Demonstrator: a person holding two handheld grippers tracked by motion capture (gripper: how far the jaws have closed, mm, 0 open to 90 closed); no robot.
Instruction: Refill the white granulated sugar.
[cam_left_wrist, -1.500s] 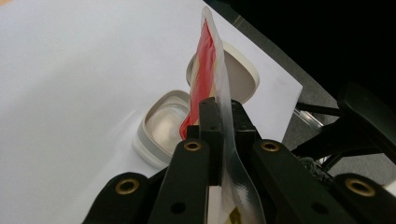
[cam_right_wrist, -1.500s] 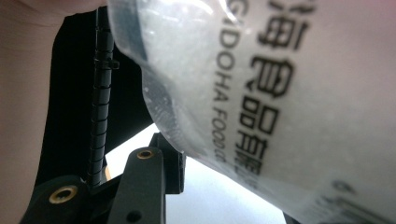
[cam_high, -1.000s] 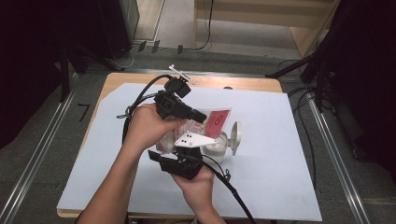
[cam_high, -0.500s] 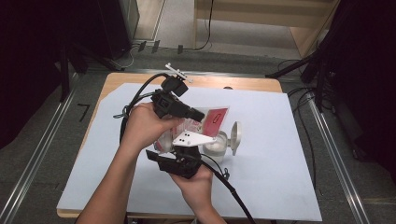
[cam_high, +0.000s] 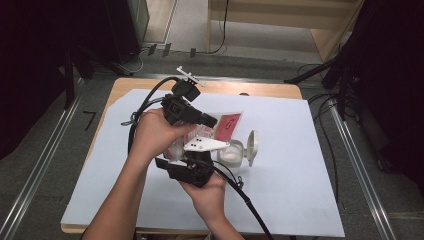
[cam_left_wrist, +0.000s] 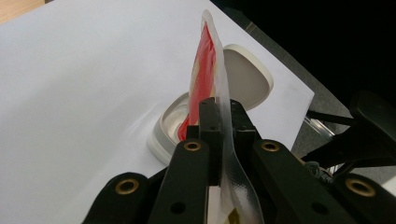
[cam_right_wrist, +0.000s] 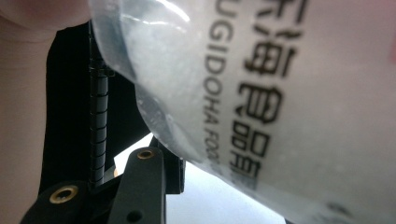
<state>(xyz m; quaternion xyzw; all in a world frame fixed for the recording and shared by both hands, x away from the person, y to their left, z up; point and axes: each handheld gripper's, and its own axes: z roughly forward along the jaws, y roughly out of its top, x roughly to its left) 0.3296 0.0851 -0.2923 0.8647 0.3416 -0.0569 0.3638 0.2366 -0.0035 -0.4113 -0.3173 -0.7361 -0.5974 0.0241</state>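
A clear pouch with a red printed top (cam_high: 229, 121) (cam_left_wrist: 205, 70) is held up over a round white container (cam_high: 231, 152) (cam_left_wrist: 170, 126) whose hinged lid (cam_high: 252, 145) (cam_left_wrist: 247, 79) stands open. My left gripper (cam_high: 214, 121) (cam_left_wrist: 223, 109) is shut on the pouch's thin sealed edge. My right gripper (cam_high: 192, 162) (cam_right_wrist: 201, 158) comes in from below, shut on the pouch's bulging lower part (cam_right_wrist: 261, 93), which holds white grains and has black lettering. One of its fingers (cam_right_wrist: 140, 182) shows beside the pouch; the other is hidden behind it.
A white sheet (cam_high: 300, 175) covers the wooden table (cam_high: 250, 87). Black cables (cam_high: 145, 107) trail from both grippers across the left of the sheet. Dark equipment and floor rails surround the table.
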